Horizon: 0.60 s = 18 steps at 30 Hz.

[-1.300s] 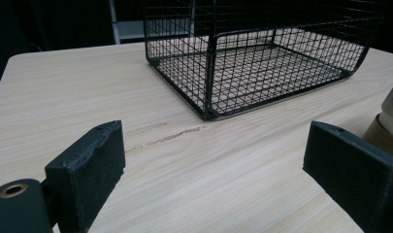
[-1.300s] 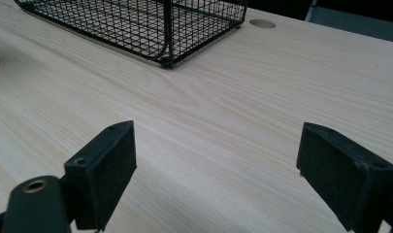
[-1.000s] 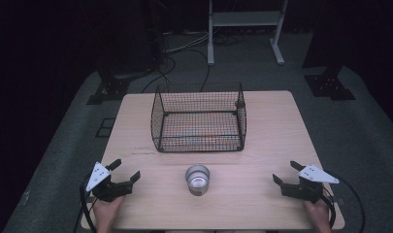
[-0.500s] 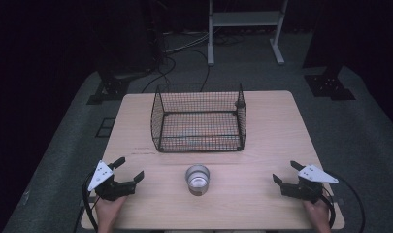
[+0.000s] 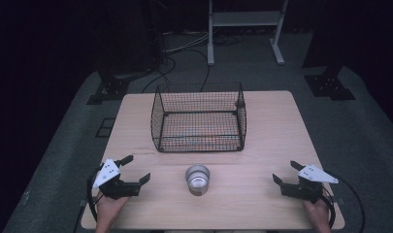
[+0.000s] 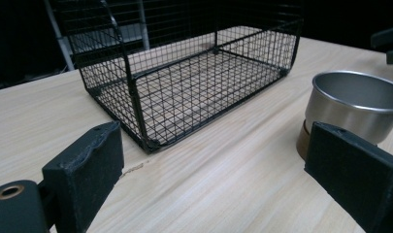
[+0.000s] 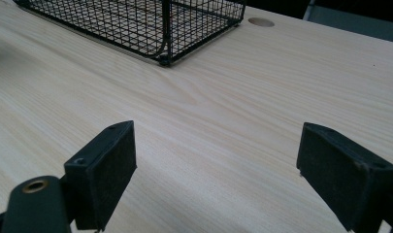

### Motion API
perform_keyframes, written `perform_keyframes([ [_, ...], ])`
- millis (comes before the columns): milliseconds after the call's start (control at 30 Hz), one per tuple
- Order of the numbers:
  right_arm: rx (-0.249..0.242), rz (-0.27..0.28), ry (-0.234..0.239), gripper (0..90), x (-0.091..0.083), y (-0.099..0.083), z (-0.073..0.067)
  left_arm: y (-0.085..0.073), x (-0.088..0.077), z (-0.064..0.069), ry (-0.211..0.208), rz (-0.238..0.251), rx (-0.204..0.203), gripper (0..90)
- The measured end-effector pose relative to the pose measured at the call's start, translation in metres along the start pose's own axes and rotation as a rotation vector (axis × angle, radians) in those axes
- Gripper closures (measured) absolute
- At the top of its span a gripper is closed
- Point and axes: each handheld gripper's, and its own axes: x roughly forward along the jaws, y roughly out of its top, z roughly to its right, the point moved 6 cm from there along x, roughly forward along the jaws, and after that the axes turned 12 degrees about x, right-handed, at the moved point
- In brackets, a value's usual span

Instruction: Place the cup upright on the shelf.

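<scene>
Jaws on the left gripper (image 5: 135, 169) had just been opening, nothing between them; metal cup (image 5: 197, 179) sat nearby. Right gripper (image 5: 284, 173) gaped wide, empty too.

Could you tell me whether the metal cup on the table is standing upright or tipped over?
Upright. The metal cup stands on its base on the table, its round rim facing up, in front of the wire basket.

Lab: dark room, floor cables (image 5: 184, 46), metal stand (image 5: 245, 19).

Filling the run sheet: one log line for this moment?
left tongs: open, empty | right tongs: open, empty | metal cup: upright, untouched | wire basket: empty
</scene>
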Motion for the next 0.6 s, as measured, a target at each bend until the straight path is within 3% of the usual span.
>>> perform_keyframes([
  [367, -0.002, -0.002, 0.000, 13.5, 0.000, 0.000, 0.000, 0.014, 0.005, 0.009, -0.046, 0.007, 0.040, 3.8],
  [600, -0.004, -0.002, 0.001, 13.5, 0.000, 0.000, 0.000, 0.021, 0.010, 0.017, -0.098, 0.009, 0.055, 3.3],
])
